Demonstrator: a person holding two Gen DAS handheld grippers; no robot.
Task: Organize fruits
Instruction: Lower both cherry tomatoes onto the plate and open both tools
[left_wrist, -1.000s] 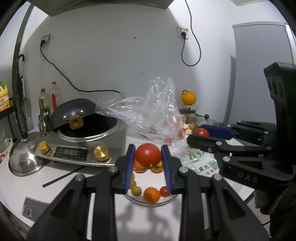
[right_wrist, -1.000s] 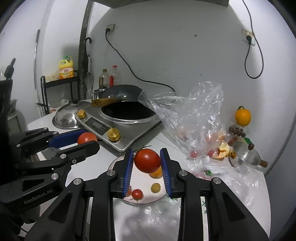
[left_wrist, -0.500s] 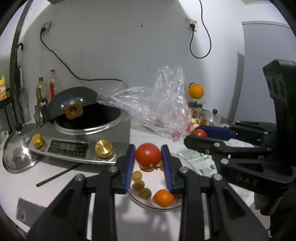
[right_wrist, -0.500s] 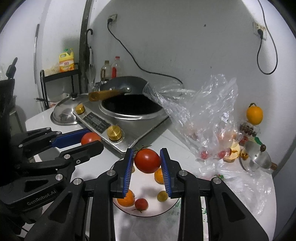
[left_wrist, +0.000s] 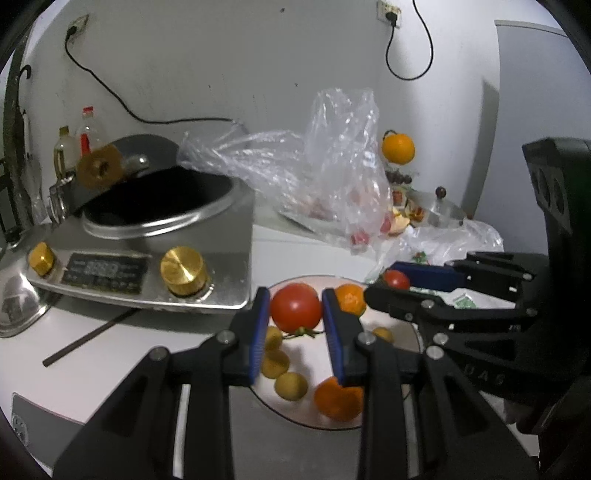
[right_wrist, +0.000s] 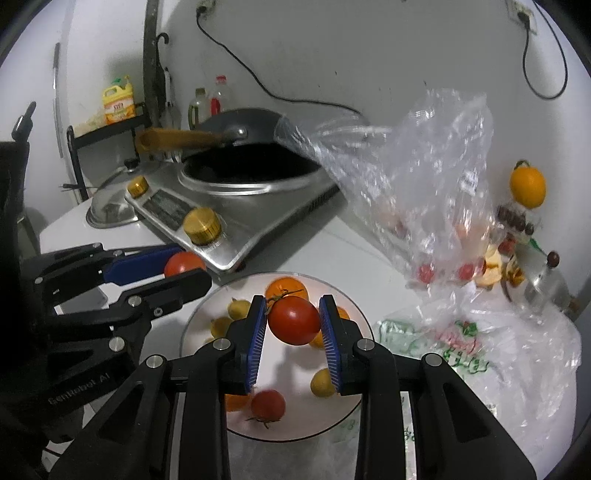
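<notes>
While each gripper, left (left_wrist: 295, 317) and right (right_wrist: 293, 321), pinches one tomato (left_wrist: 295, 307), plate (right_wrist: 354, 406) below holds three oranges; "GenRobot AI" legible.

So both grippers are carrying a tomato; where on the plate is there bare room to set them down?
The plate has bare white in its middle, under the right gripper, between the oranges behind and the small tomato in front. Its left side is crowded with small yellow fruits. The left gripper hovers there too.
</notes>
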